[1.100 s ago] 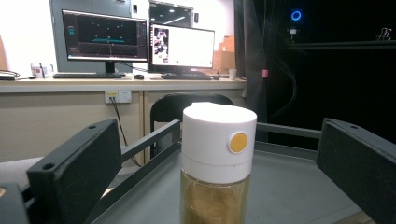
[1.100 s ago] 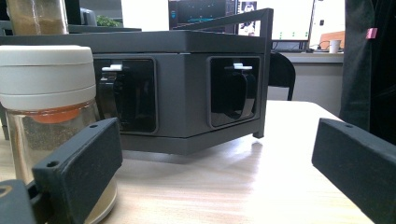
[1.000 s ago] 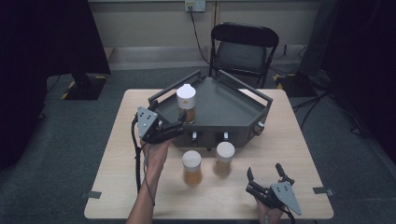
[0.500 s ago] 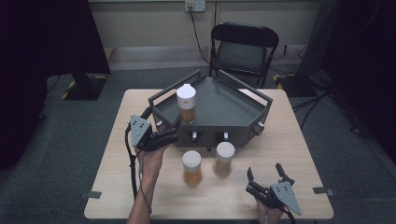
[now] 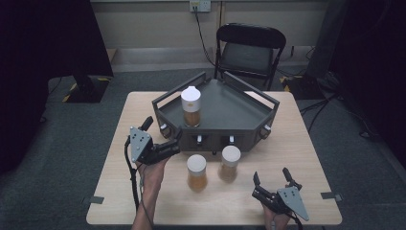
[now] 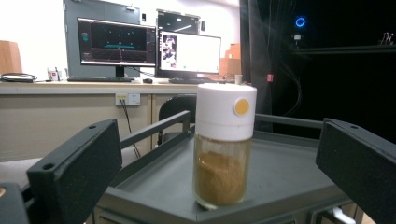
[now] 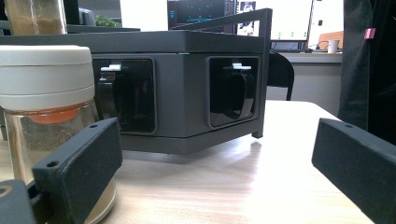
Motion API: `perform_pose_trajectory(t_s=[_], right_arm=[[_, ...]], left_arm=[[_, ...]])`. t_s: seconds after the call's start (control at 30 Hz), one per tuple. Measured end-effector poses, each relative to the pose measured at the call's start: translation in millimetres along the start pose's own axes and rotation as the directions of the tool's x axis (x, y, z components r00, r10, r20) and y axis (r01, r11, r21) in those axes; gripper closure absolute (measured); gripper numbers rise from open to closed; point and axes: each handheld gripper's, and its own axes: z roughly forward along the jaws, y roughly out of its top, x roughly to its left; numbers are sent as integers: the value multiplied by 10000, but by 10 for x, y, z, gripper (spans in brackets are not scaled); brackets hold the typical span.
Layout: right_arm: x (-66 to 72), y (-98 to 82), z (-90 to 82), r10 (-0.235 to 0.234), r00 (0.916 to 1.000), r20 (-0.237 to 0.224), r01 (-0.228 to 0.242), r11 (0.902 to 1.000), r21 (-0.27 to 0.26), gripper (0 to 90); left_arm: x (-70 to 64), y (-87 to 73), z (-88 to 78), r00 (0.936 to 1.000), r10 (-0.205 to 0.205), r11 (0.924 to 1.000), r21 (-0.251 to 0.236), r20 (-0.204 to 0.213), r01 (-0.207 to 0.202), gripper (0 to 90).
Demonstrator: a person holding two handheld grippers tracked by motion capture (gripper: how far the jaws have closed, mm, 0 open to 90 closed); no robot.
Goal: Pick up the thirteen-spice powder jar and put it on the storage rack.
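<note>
My left gripper (image 5: 163, 132), jaws open, faces the jar (image 6: 224, 144) on the tray (image 5: 225, 108). My right gripper (image 5: 273, 178) idles open. An off-centre closure would probably topple it.

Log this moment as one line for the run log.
left hand-held gripper: open, facing jar on rack | right hand-held gripper: open, low over table | rack: one jar | two jars on table
</note>
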Motion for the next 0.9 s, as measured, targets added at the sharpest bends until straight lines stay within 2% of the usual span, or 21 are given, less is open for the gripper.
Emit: perform_pose_trajectory(t_s=[0.4,0.63,0.9], right_arm=[[0,0,0,2,10000,2,-2,10000,-1,6],[1,0,0,3,10000,3,-3,10000,-1,6],[4,0,0,0,10000,20,0,10000,2,6]], left_arm=[[-23,-124,-146,9999,138,9999,8,-77,-138,0],[-46,-225,-245,9988,250,9996,-110,-416,-254,1],[-50,-343,-309,9977,374,9993,-23,-558,-376,2]])
